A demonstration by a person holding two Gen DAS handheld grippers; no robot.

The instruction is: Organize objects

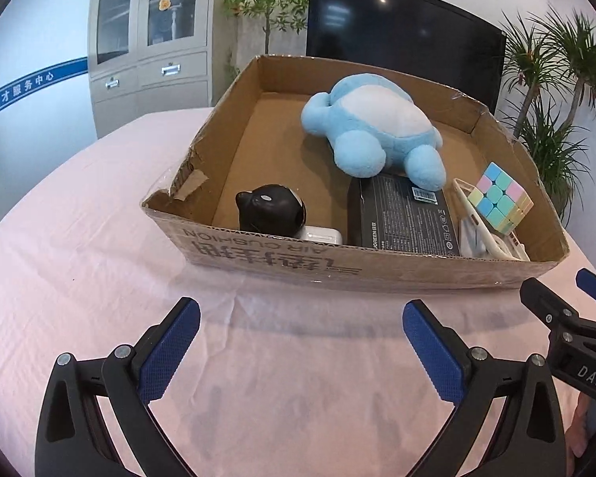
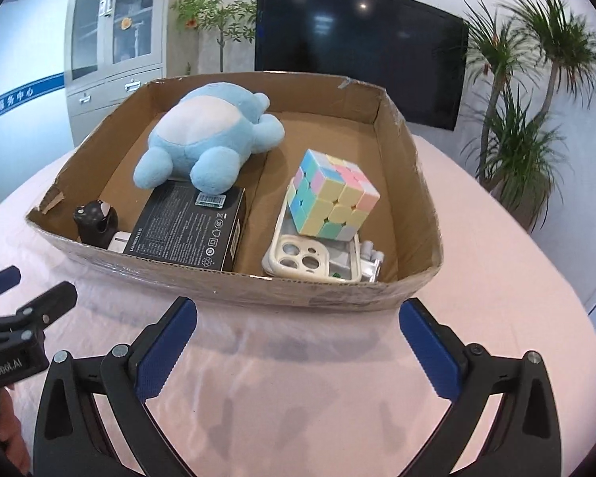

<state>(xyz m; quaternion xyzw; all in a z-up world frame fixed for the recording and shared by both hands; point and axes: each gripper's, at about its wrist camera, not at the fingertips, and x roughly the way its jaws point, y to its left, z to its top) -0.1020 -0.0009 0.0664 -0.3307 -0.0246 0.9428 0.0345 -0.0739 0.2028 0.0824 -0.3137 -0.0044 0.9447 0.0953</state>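
Jaws of both grippers gape empty over the tablecloth point(image 1: 79, 218), just short of the cardboard box point(image 2: 337, 290).

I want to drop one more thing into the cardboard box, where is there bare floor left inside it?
Bare patches in the cardboard box: the far corner beyond the pastel cube, right of the blue plush, and the strip between plush and left wall. Crowded along the near wall: black figurine, black package, phone case.

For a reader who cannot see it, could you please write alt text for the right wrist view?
An open cardboard box on a pink cloth holds a blue plush toy, pastel puzzle cube, black carton and phone case. The right gripper hovers open and empty before it.
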